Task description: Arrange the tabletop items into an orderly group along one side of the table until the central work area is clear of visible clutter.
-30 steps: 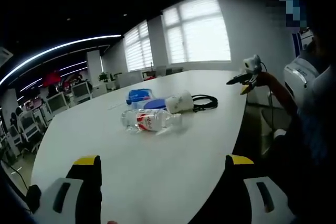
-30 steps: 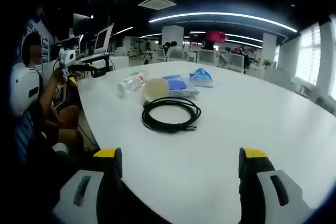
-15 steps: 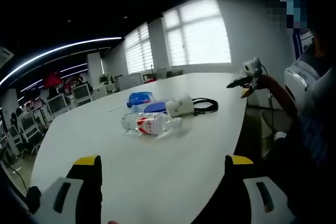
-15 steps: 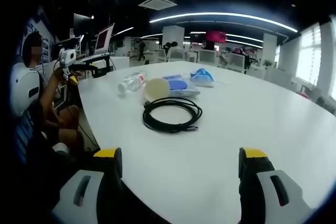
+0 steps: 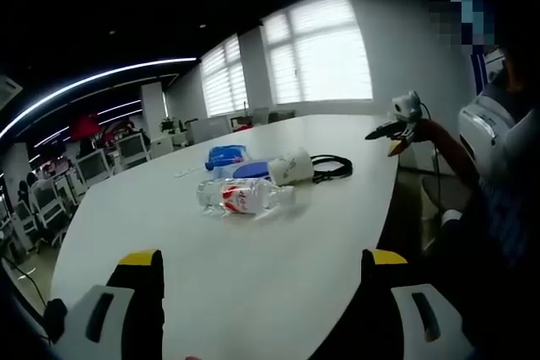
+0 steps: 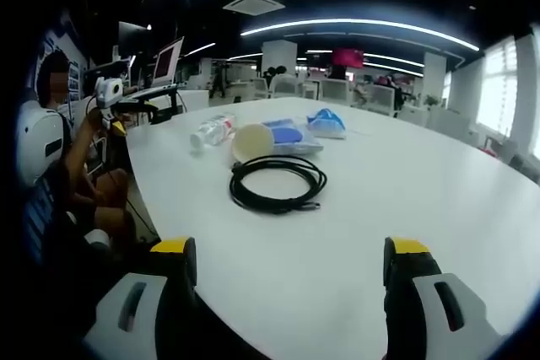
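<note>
Left gripper view. Left gripper [image 5: 263, 269] low over the near end of a white oval table [image 5: 219, 267], yellow-tipped jaws spread wide, nothing between them. Straight ahead of the jaws, well apart from them: a clear plastic bottle [image 5: 243, 197] with a red label, lying on its side. Just beyond the bottle, slightly right: a white paper cup [image 5: 289, 167] tipped on its side, touching a flat blue-and-clear packet [image 5: 250, 171]. Farther ahead: a blue plastic bag [image 5: 226, 156]. Right of the cup: a coiled black cable [image 5: 332, 166], near the table edge. Far right, off the table: right gripper held in a person's hand.

Right gripper view. Right gripper [image 6: 291, 263] at the table [image 6: 405, 200] edge, jaws likewise wide apart and empty. Directly ahead, nearest item: coiled black cable [image 6: 277, 183]. Beyond it: paper cup [image 6: 252, 142], open mouth toward the camera, resting against the blue-and-clear packet [image 6: 288, 137]. Left of the cup: bottle [image 6: 211, 131]. Farther ahead and right: blue bag [image 6: 325, 123]. All items clustered toward one end of the table. Far left, beside the table: left gripper in a person's hand.
</note>
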The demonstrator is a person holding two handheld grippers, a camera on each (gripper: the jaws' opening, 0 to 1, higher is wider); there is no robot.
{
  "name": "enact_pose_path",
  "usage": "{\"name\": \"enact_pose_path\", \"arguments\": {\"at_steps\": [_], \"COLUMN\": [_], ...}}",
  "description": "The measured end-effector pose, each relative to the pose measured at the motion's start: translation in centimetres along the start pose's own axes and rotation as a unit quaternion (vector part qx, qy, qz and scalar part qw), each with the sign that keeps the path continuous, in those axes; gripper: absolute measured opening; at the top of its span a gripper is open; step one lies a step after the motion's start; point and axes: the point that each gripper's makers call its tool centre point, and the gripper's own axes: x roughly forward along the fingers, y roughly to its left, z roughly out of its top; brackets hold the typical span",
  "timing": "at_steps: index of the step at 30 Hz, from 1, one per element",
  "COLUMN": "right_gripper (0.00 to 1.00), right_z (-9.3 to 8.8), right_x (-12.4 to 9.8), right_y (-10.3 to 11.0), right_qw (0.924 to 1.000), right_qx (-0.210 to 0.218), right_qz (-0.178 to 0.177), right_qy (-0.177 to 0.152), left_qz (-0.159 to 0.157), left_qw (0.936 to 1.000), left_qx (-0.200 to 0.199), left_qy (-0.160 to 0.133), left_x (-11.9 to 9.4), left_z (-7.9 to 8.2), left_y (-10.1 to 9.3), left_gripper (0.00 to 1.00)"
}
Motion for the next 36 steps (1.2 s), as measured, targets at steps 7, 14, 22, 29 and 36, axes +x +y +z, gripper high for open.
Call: {"name": "enact_pose_path", "arguments": {"at_steps": [7, 14, 22, 29, 36], "right_gripper": [0.89, 0.89, 0.88, 0.88, 0.87], "right_z": [0.0, 0.1, 0.6, 0.8, 1.1], "right_x": [0.3, 0.7, 1.0, 1.3, 1.3], "right_y": [0.2, 0.6, 0.9, 1.5, 1.9], "right_qw": [1.0000, 0.9999, 0.9998, 0.9997, 0.9995], "right_qx": [-0.001, -0.004, -0.007, -0.010, -0.012], "right_qz": [0.004, 0.011, 0.016, 0.023, 0.028], "right_qy": [0.001, 0.003, -0.002, -0.004, -0.010], "left_qz": [0.000, -0.003, -0.003, -0.006, -0.007], "left_qw": [1.0000, 1.0000, 1.0000, 1.0000, 1.0000], "left_qx": [0.000, 0.001, 0.002, 0.008, 0.007], "left_qy": [0.004, 0.002, 0.003, -0.001, -0.002], "left_x": [0.2, 0.4, 0.7, 0.9, 1.2], "left_z": [-0.1, 0.0, 0.1, 0.5, 0.4], "left_y": [0.1, 0.1, 0.0, 0.0, 0.0], "left_gripper": [0.97, 0.97, 0.97, 0.96, 0.95]}}
